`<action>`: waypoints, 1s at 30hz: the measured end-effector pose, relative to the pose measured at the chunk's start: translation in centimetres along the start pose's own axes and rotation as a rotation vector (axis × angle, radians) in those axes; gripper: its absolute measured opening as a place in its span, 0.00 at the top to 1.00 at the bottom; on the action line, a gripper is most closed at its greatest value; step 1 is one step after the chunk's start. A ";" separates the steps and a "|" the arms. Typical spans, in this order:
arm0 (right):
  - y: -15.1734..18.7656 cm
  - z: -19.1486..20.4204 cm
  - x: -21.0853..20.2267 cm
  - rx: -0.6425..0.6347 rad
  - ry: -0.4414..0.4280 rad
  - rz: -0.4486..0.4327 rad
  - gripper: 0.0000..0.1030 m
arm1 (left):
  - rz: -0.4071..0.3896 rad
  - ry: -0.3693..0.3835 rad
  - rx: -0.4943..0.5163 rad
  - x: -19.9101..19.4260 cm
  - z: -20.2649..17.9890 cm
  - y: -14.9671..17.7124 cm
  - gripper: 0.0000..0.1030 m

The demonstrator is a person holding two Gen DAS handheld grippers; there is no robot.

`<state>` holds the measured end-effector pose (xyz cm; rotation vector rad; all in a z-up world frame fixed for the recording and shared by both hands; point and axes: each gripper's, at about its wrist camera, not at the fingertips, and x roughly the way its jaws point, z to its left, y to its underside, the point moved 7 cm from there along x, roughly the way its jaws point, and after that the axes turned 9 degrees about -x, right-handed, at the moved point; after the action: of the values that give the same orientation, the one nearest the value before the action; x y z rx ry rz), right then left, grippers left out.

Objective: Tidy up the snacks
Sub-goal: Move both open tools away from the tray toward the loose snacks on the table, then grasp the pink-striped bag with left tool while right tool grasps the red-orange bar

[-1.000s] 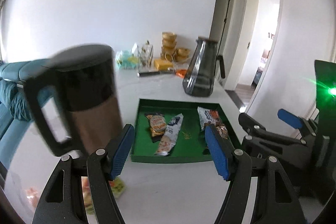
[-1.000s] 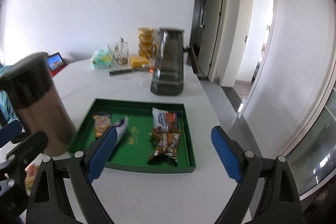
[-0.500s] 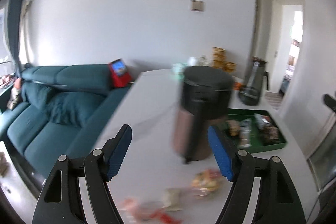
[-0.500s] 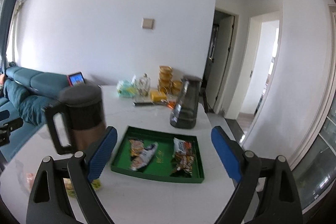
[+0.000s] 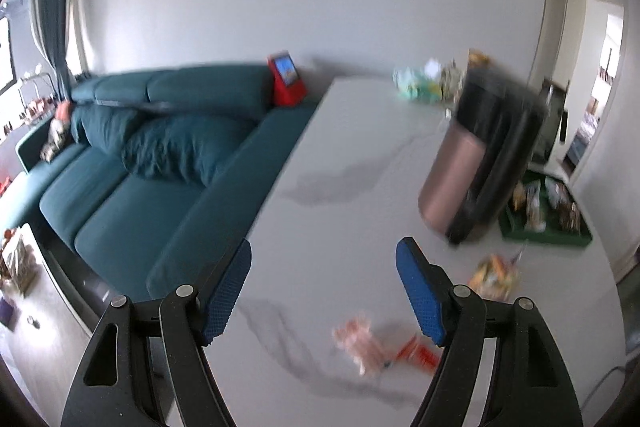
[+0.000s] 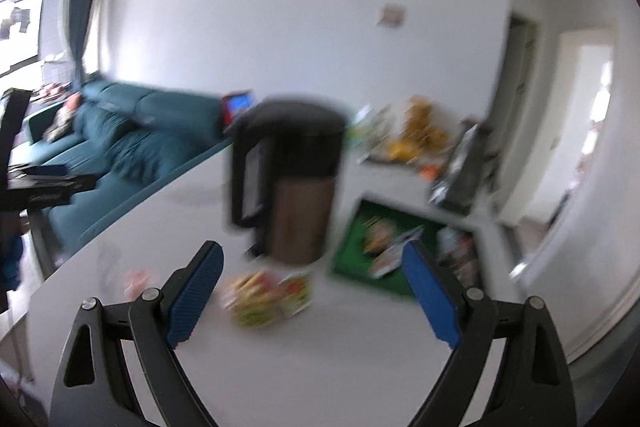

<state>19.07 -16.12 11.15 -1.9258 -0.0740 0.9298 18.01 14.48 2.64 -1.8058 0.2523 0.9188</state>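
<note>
A green tray [image 5: 506, 229] with several snack packets stands on the white table, behind a brown and black kettle [image 5: 476, 167]; it also shows in the right wrist view [image 6: 348, 259]. Loose snacks lie on the table: a pink packet [image 5: 360, 341], a red packet [image 5: 418, 351] and a yellow packet [image 5: 494, 273], which shows in the right wrist view [image 6: 268, 293] too. My left gripper [image 5: 324, 291] is open and empty, above the table near the pink packet. My right gripper [image 6: 312, 291] is open and empty, above the yellow packet. Both views are blurred.
A teal sofa [image 5: 152, 155] runs along the table's left edge. A red tablet stand [image 5: 286, 79], a dark glass jug [image 6: 460, 167], yellow bowls [image 6: 420, 135] and other items stand at the table's far end. A doorway is at the right.
Both grippers have swung left and pulled back from the tray. The loose packets on the near table have come into view. Both stay open and empty.
</note>
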 end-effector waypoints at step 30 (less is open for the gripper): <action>9.3 17.8 13.6 -0.114 -0.508 0.316 0.47 | 0.402 -0.056 -0.196 10.0 0.2 11.2 0.33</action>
<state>14.53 -2.39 -8.35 -1.7881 -0.1229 1.6450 18.42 12.25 -12.21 -1.9418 0.5178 1.3112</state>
